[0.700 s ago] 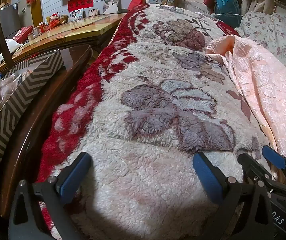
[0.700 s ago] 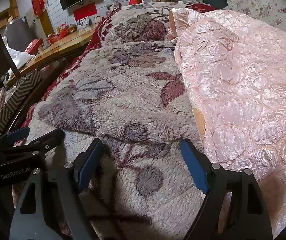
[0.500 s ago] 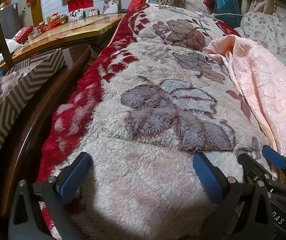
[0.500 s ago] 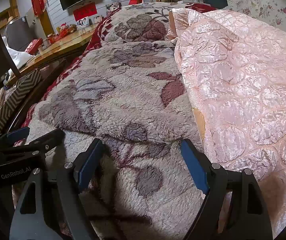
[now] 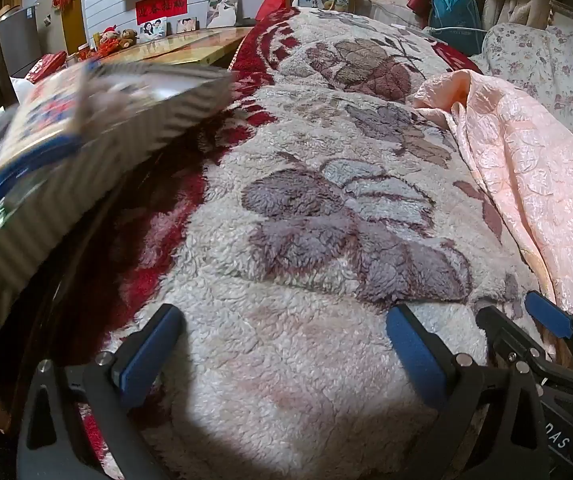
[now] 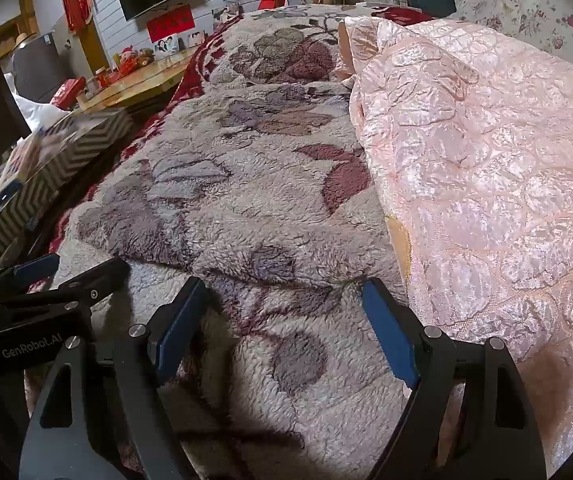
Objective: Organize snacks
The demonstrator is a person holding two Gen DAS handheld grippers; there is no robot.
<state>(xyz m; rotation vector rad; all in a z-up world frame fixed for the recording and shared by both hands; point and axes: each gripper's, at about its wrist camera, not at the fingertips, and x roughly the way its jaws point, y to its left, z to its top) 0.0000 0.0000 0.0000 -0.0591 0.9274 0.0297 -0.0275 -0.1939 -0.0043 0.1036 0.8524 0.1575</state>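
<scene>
Lettering "GenRobot.AI" reads on the left gripper (image 6: 26, 276) body; both it and the right gripper (image 6: 282, 320) hover with jaws wide open and empty over the floral fleece blanket (image 5: 326, 220), the blurred chevron-striped snack box (image 5: 86, 148) at far left, pink quilt (image 6: 486, 180) right.

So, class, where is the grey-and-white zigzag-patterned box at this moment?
The grey-and-white zigzag-patterned box sits at the left of both wrist views, blurred and tilted, beside the red-edged floral fleece blanket and in front of the wooden table.
</scene>
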